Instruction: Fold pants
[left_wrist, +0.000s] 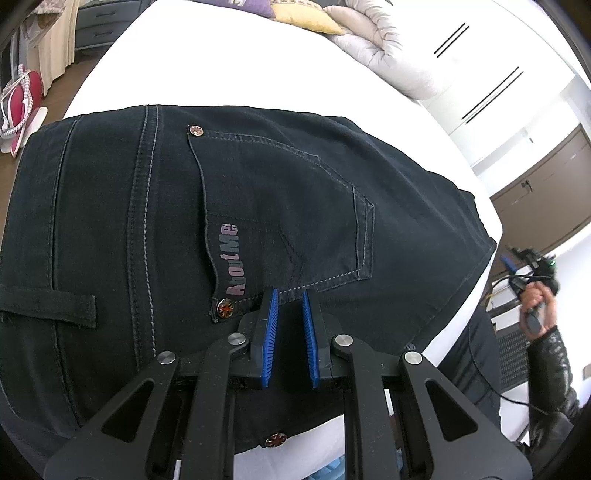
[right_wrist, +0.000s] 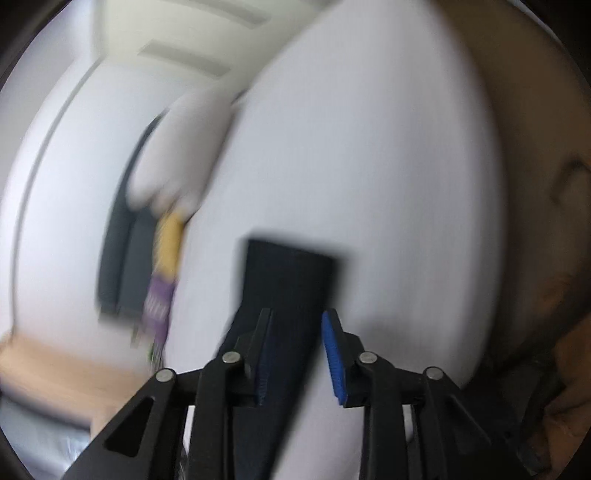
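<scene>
Lay across a white bed (left_wrist: 229, 74): dark pants (left_wrist: 184, 221), seat side up, back pocket (left_wrist: 288, 206) with a printed logo (left_wrist: 232, 258) facing the left wrist camera. Hovered over the pocket's lower seam: left gripper (left_wrist: 288, 295), blue pads (left_wrist: 271, 325) slightly parted, nothing between. Blurred in the right view: right gripper (right_wrist: 295, 314), spread wide, a pant leg (right_wrist: 288, 280) stretching ahead.

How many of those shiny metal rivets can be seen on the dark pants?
3. One rivet sits at the back pocket's far corner, one at its near corner beside the left gripper, one lower down behind the gripper's frame. Others may be hidden.
</scene>
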